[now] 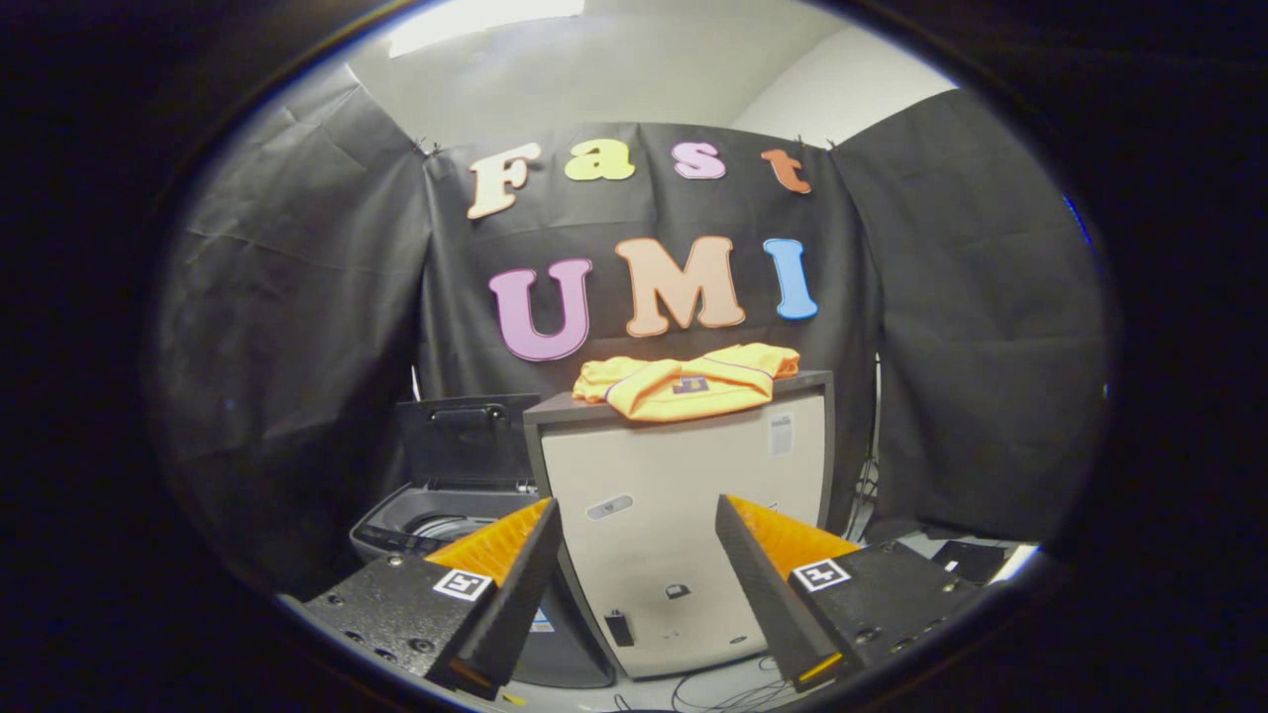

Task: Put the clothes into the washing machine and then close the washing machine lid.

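Currently, nothing is held: the gripper (634, 564) is seen with its jaws spread wide and empty, well short of every object.

Far left, low down, the washing machine (436, 525) is noted, a rounded dark-grey tub with its lid (466, 441) standing upright, hinged back, a handle at the top edge. The drum opening is partly hidden behind the left finger.

Just to its right stands a pale, smooth-fronted cabinet (684, 515), boxy, with a dark flat top used as the surface. On that top the clothes (684, 384) are laid: a soft orange-yellow garment, loosely folded, with a purple trim line and a small patch.

For a sound pick-up, the jaws should probably be raised to the garment and closed on a thick fold near its middle, so that the limp cloth is lifted whole rather than dragged off the edge.
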The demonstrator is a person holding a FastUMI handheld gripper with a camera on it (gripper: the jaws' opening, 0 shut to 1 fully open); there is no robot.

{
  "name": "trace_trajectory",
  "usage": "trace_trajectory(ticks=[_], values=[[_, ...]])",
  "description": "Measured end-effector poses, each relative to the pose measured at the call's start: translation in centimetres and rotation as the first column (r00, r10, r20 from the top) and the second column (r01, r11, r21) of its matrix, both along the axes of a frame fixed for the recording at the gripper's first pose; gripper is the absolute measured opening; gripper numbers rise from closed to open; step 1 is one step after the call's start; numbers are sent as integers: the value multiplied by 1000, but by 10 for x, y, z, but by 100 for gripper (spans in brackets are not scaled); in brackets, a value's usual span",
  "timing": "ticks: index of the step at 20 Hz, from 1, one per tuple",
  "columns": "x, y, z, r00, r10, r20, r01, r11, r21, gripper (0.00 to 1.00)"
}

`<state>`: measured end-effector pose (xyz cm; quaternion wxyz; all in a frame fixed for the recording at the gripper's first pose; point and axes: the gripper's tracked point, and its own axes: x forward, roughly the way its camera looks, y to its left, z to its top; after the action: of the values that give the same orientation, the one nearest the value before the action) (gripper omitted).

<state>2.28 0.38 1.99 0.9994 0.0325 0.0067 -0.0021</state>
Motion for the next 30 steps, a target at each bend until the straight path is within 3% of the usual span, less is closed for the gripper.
trace_trajectory(ticks=[6, 14, 19, 30], values=[[20, 12, 16, 999, 26, -26, -26, 999, 30, 94], [76, 13, 50, 996, 29, -83, -29, 1000, 3, 95], [111, -3, 81, 996, -17, -90, 15, 1000, -20, 95], [228, -30, 118, 985, -70, -156, 51, 991, -123, 95]])
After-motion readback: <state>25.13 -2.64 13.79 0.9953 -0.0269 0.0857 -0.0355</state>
